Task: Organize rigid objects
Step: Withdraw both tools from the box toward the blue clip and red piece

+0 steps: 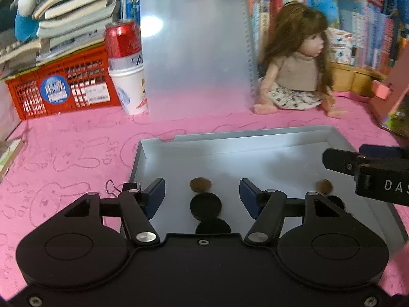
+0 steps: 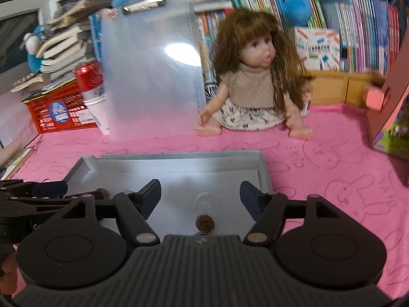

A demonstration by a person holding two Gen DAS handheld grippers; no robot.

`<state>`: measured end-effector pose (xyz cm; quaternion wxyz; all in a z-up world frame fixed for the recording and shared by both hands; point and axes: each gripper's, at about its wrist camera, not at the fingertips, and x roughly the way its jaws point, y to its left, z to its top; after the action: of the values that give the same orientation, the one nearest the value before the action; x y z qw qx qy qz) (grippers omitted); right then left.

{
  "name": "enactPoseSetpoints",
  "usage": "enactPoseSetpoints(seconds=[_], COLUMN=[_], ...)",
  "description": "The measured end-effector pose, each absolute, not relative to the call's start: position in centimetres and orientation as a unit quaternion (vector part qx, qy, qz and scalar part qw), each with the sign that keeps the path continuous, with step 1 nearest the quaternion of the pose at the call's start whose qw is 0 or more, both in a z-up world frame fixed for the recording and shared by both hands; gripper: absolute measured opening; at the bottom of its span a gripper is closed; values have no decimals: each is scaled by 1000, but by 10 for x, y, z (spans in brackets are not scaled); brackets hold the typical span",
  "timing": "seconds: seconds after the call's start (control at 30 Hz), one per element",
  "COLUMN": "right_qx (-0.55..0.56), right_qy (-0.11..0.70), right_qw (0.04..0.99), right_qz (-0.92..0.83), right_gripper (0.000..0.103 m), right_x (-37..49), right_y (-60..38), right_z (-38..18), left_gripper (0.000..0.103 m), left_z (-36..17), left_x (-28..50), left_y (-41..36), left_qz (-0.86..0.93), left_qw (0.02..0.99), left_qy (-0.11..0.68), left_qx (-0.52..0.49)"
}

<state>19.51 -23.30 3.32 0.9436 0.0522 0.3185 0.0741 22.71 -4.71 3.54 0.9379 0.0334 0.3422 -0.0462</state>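
Shallow grey tray on the pink cloth, smooth matte floor, low straight walls, a thumb notch in the far wall. In it, small things: two brown, rounded, cork-like stoppers, one ahead of the left gripper, the other further right. Flat black round disc lies just nearer than the first stopper, a second black disc behind it, part hidden by the gripper body.

Left gripper: jaws apart, dark blue pads, nothing between them touching; stopper and disc sit on the tray floor in the gap, pads clear of both.

Right gripper: jaws wide apart, empty. Below the gap, one brown stopper on the tray; a clear, rounded glassy shape beyond it, too faint to identify.

Each gripper shows at the edge of the other's view.

Cloth: pink, soft nap, rabbit outlines. Behind the tray: frosted plastic sheet standing upright; one doll, long brown hair, knitted beige top, seated; red plastic lattice crate; red can on a white paper cup. Stacked books above the crate, book spines in a row at the back.
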Motion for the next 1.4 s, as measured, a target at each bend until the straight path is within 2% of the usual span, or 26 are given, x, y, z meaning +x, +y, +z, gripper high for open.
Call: enactPoseSetpoints(seconds=[0.57,0.87,1.4], right_qx=[-7,-25,-86], right_qy=[263,256,272], right_qw=[956,956,942], right_qz=[129,143,175], right_gripper=[86,87,87], right_x=[100,56,-6], right_y=[-243,-249,-249], right_z=[59,49,9], left_gripper=[72,73,72], left_z=[57,46,16], left_x=[125,83,24], left_y=[-52,-52,-51], left_qz=[-113,-137,-199], left_qw=[947,943,915], left_qy=[298,297,342], left_qx=[49,57,78])
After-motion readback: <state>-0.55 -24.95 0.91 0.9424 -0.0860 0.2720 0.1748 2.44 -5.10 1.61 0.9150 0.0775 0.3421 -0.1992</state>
